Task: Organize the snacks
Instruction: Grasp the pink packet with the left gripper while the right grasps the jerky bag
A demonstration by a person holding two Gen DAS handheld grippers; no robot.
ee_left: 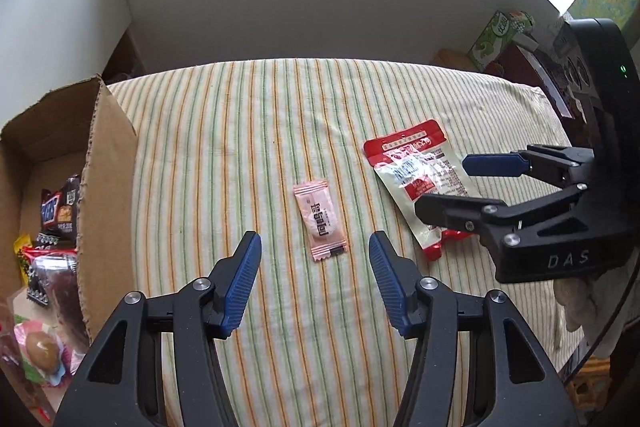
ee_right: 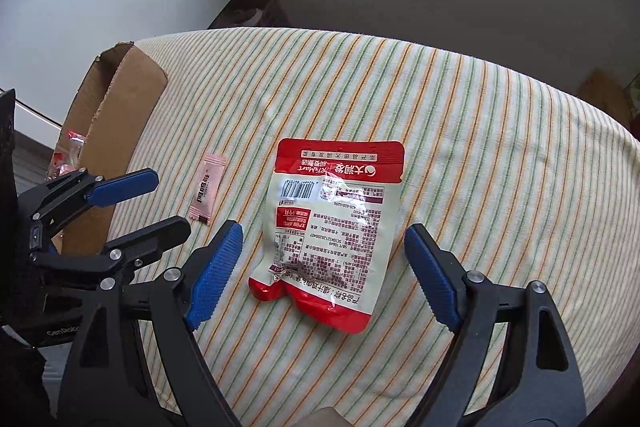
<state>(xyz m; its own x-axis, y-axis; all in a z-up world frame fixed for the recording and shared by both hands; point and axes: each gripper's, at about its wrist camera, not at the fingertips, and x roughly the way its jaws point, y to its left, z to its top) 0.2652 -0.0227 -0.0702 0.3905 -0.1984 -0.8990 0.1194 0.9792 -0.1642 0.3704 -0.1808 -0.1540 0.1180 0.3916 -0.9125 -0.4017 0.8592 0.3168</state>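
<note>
A small pink sachet (ee_left: 320, 223) lies on the striped cloth, just ahead of my left gripper (ee_left: 314, 247), whose jaws stand open and apart from it. To the right lies a red and cream snack pouch (ee_left: 416, 183), printed side up. In the right wrist view this pouch (ee_right: 332, 227) sits between the spread jaws of my right gripper (ee_right: 324, 233), which is open with its pads clear of the pouch's sides. The left gripper (ee_right: 170, 202) shows at the left there, near the pink sachet (ee_right: 206, 189). The right gripper (ee_left: 444, 184) hovers over the pouch.
An open cardboard box (ee_left: 108, 167) at the table's left edge holds several wrapped snacks (ee_left: 56, 211); its flap (ee_right: 124, 115) stands up. The striped cloth (ee_left: 240, 147) covers the table. A green carton (ee_left: 496, 35) stands beyond the far right corner. A white-gloved hand (ee_left: 584, 303) holds the right gripper.
</note>
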